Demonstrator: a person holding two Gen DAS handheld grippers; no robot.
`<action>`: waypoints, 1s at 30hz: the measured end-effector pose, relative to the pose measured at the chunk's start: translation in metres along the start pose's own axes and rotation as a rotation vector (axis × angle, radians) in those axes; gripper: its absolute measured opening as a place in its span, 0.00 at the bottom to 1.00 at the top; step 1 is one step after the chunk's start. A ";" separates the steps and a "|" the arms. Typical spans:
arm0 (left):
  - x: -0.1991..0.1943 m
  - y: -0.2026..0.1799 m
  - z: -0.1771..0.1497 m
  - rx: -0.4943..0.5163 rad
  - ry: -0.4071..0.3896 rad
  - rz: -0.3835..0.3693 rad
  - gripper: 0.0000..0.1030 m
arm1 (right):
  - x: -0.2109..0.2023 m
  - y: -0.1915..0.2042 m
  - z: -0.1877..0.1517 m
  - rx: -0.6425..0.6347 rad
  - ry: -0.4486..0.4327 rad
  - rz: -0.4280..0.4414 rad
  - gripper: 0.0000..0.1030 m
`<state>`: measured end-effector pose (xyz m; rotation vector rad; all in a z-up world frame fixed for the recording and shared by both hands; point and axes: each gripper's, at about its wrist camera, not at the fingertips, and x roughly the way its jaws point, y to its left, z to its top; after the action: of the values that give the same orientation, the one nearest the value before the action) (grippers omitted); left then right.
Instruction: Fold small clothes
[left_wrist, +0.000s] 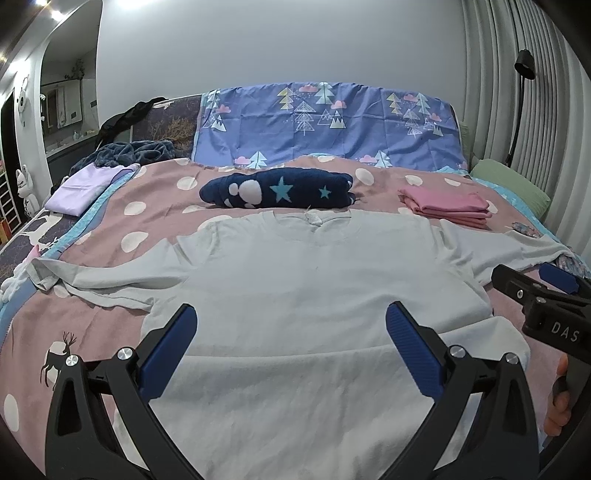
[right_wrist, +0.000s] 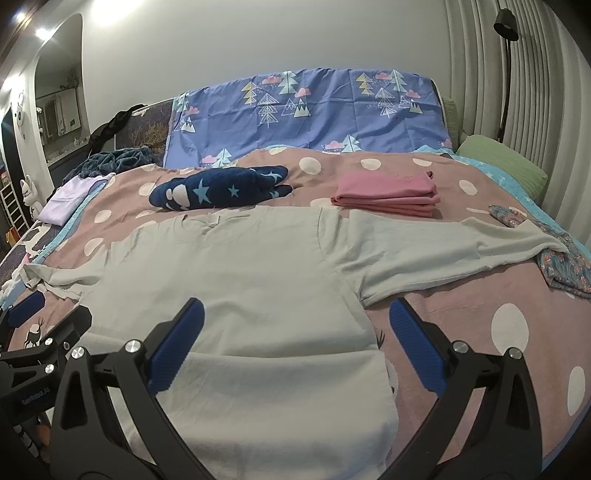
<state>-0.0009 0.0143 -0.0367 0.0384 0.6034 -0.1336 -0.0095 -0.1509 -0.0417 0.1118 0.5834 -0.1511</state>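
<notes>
A pale grey long-sleeved shirt (left_wrist: 295, 280) lies spread flat on the pink dotted bedspread (left_wrist: 155, 199), collar away from me, sleeves out to both sides. Its lower hem is folded up over the body. My left gripper (left_wrist: 291, 317) hovers open over the shirt's lower middle, nothing between its blue pads. My right gripper (right_wrist: 295, 314) hangs open over the shirt's right edge (right_wrist: 362, 302), also holding nothing. In the left wrist view, the right gripper (left_wrist: 543, 291) shows at the far right with a hand below it. The left gripper (right_wrist: 40, 317) appears at the left edge of the right wrist view.
Behind the shirt lie a rolled navy star blanket (left_wrist: 277, 188) and a folded pink stack (left_wrist: 447, 203). A lilac folded piece (left_wrist: 81, 188) sits far left. A floral cloth (right_wrist: 565, 266) lies under the right sleeve end. A green pillow (right_wrist: 502, 162) and blue headboard sheet (right_wrist: 306, 114) stand behind.
</notes>
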 end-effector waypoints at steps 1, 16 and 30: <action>0.000 0.000 0.000 0.000 0.000 0.000 0.99 | 0.000 -0.001 0.000 -0.001 0.000 0.001 0.98; 0.004 -0.002 -0.003 0.008 0.019 -0.022 0.99 | 0.000 -0.001 0.000 -0.004 0.001 0.002 0.98; 0.007 -0.004 -0.005 0.002 0.035 -0.040 0.99 | 0.002 0.003 -0.004 -0.008 0.007 0.003 0.98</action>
<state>0.0020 0.0102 -0.0448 0.0308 0.6392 -0.1730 -0.0092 -0.1472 -0.0460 0.1052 0.5912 -0.1458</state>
